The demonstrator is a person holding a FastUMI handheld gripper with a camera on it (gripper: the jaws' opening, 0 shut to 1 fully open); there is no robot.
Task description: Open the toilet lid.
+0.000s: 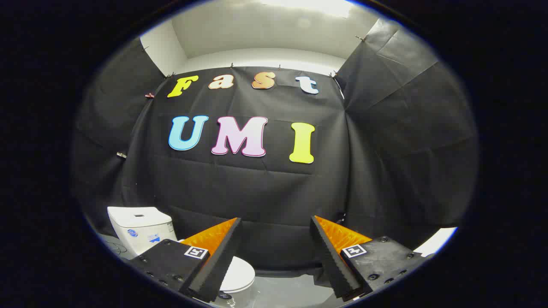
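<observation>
Starting at the left, I can see the white ceramic toilet tank (139, 229) standing low against the black cloth wall (274, 192), with a small fitting on its flat top and some markings on its front that I won't try to read. Just to the right of it, and partly hidden behind my left finger, is the white rounded toilet lid (239, 276); from what shows of it, it lies flat and closed over the bowl, so I judge the task has not started. Moving on, the gripper (276, 256) is held with its fingers spread wide apart and nothing between them, only the cloth wall and a strip of pale grey floor (282, 293) showing through the gap. The lid sits below and to the left of that gap, near the left finger's tip but not touching either finger as far as I can tell. Everything is left to do: I would need to bring the fingers down and leftward to the lid's front edge, catch it, and swing it up toward the tank. Further right there is only more black cloth.
</observation>
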